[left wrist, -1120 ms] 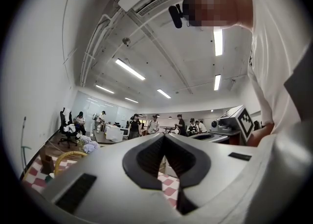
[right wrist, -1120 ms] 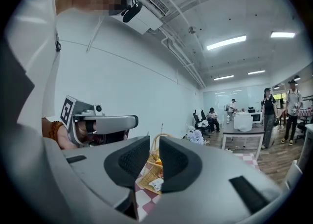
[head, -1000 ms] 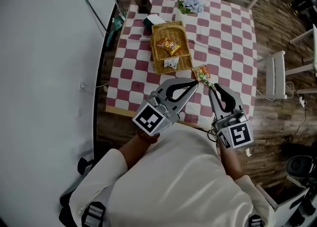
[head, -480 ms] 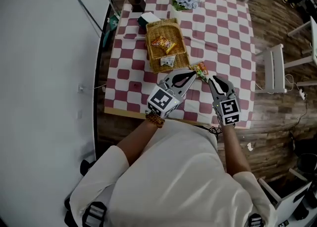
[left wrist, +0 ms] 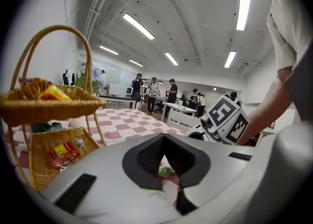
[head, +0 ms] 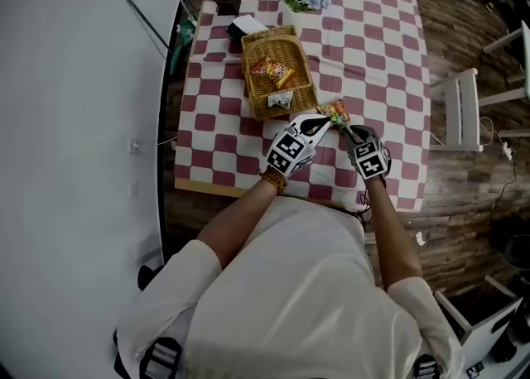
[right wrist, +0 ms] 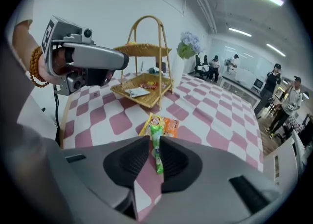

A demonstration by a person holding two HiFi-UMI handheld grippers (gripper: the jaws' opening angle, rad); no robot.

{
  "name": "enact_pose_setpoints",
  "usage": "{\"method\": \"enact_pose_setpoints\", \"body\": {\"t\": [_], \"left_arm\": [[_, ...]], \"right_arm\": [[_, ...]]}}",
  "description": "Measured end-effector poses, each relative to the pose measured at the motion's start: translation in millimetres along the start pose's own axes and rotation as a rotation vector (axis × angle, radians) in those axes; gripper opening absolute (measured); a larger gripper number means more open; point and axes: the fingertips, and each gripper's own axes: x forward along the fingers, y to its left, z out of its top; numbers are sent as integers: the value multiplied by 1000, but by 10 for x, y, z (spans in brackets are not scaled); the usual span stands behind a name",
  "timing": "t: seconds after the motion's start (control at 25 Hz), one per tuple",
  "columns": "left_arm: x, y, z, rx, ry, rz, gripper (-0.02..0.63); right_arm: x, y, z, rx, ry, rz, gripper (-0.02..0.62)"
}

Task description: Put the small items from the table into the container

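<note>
Right tool (right wrist: 155, 138) stands narrowly apart above the green packet (right wrist: 156, 152) (print unreadable); left tool (left wrist: 163, 136) is closed.

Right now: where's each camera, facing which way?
Head view: person's head, steeply down on checkered table; torso, forearms, left tool, right tool.
Left gripper view: on left tool, across the table; own jaws, right tool.
Right gripper view: on right tool, down at green packet; own jaws, left tool.
Gripper views share the wicker basket.
</note>
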Motion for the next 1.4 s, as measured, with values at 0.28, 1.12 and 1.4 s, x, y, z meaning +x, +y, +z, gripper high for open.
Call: {"method": "enact_pose_setpoints", "body": {"t": [0.28, 1.12, 1.4], "left_arm": [[181, 118, -548, -63, 111, 7, 26], [-62, 103, -270, -89, 35, 26, 26], [-355, 16, 398, -67, -83, 45, 26]], "right_arm": [[421, -44, -382, 22, 127, 37, 95], [66, -168, -7, 56, -1, -49, 25], [-630, -186, 586, 116, -212, -64, 25]]}}
